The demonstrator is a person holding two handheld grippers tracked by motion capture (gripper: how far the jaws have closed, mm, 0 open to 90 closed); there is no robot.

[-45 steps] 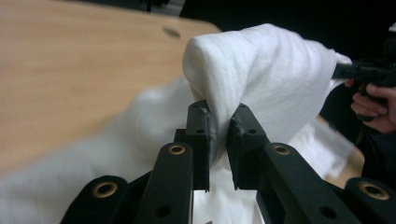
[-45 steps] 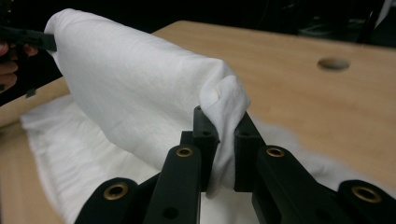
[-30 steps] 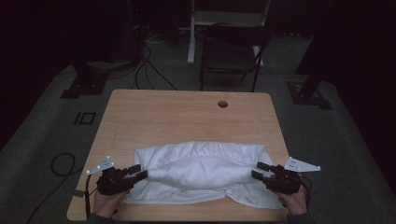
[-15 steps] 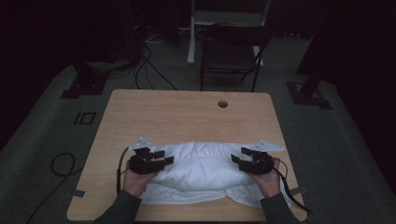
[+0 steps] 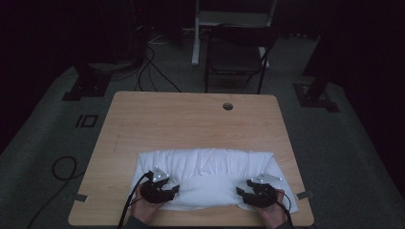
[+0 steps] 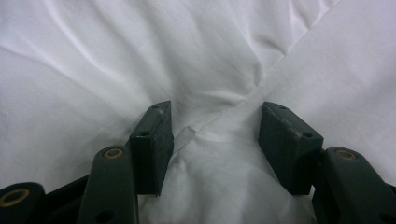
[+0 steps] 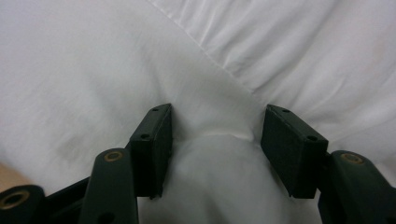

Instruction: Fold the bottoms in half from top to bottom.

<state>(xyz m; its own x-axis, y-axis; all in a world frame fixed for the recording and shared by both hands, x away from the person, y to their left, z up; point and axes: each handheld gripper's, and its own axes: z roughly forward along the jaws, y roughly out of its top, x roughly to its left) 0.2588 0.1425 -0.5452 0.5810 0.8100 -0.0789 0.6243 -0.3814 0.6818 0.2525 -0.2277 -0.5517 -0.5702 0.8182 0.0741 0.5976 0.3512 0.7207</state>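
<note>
A white padded cloth lies across the near half of the wooden table, with a folded layer along its near side. My left gripper sits on the cloth's near left part, and in the left gripper view its jaws pinch a bulging mound of cloth, with creases running out from the grip. My right gripper sits on the near right part. There too a rounded hump of the white fabric fills the gap between the pads. A hand holds each gripper at the table's near edge.
A round cable hole sits near the table's far edge. A dark chair stands behind the table. Cables lie on the floor at the left, and stand bases rest on the floor at both sides.
Both grippers left the cloth's outer ends, swung inward and away, then came back down near the front edge. The bunched cloth now lies flatter and wider.
</note>
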